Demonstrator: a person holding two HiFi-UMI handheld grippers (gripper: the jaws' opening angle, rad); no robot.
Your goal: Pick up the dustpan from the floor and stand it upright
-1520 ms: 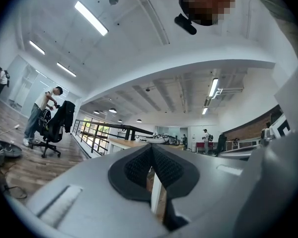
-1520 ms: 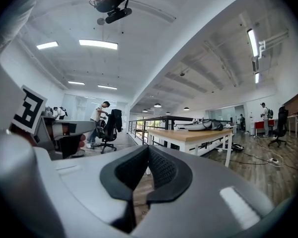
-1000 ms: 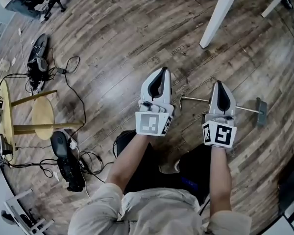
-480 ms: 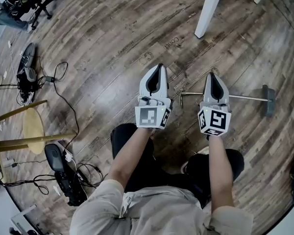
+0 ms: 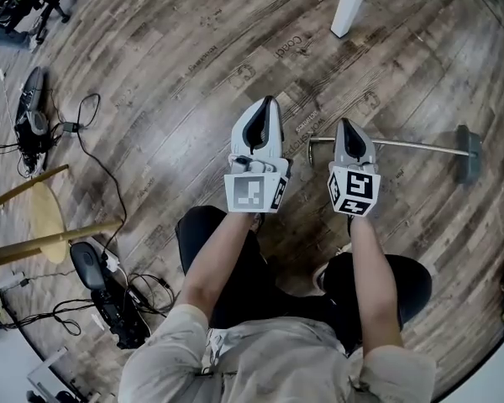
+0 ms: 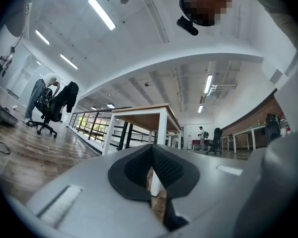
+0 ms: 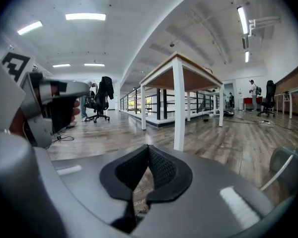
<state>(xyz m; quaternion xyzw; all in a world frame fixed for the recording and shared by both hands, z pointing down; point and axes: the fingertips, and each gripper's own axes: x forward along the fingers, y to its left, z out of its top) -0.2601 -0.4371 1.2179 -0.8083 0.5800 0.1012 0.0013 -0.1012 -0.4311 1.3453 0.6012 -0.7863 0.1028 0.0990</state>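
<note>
Jaws of the left gripper (image 5: 265,107) were shut and empty at centre frame; the right gripper (image 5: 346,127), just right of it, likewise. Further right, the dustpan (image 5: 403,145) lay flat on the wooden floor (image 5: 168,141): thin metal handle, dark pan at far right.

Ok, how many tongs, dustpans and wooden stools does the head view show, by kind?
Tongs: 2, the left tongs and the right tongs
Dustpan: 1
Wooden stool: 1
Total: 4
</note>
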